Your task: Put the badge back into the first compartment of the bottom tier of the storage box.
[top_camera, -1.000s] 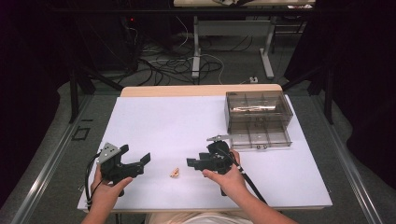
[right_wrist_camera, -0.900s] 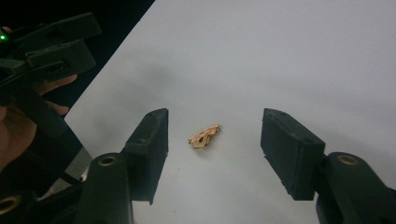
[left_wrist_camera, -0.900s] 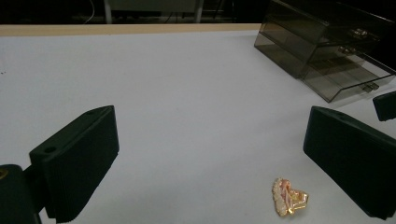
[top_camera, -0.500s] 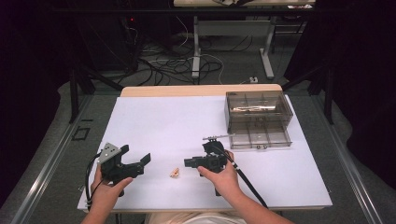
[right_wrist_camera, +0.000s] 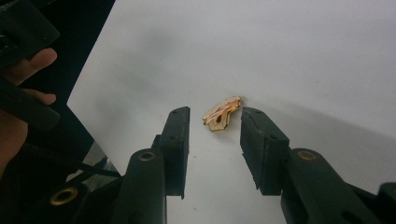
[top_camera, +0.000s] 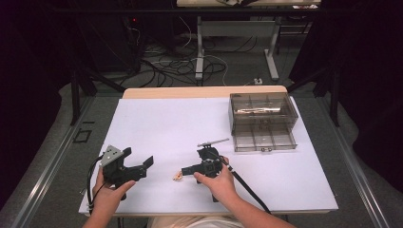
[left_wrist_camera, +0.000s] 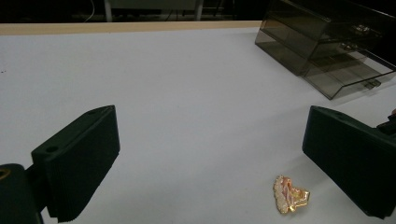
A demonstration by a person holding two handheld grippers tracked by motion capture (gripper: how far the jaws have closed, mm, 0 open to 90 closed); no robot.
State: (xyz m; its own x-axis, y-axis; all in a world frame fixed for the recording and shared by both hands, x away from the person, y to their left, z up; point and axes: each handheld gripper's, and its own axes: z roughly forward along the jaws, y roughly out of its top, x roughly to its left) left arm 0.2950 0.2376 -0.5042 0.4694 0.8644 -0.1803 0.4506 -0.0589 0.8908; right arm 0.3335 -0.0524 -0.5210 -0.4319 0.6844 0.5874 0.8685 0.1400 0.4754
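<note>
White sheet [top_camera: 190, 123] is covering the bench [top_camera: 204, 91], dark room with cables on the floor behind. Small gold trinket [top_camera: 177, 176] is lying flat on the sheet near the front edge, between the two grippers. Right gripper [top_camera: 188, 169] is pointing left at it, fingers [right_wrist_camera: 180, 135] spread and sitting either side of the trinket [right_wrist_camera: 222, 112], not touching it. Left gripper [top_camera: 147, 165] is resting to the left, fingers [left_wrist_camera: 79, 158] spread wide, nothing between them; trinket [left_wrist_camera: 289, 193] is lying ahead near its right finger. Smoky clear drawer box [top_camera: 262, 121] is sitting at the right rear, lower drawer pulled out.
</note>
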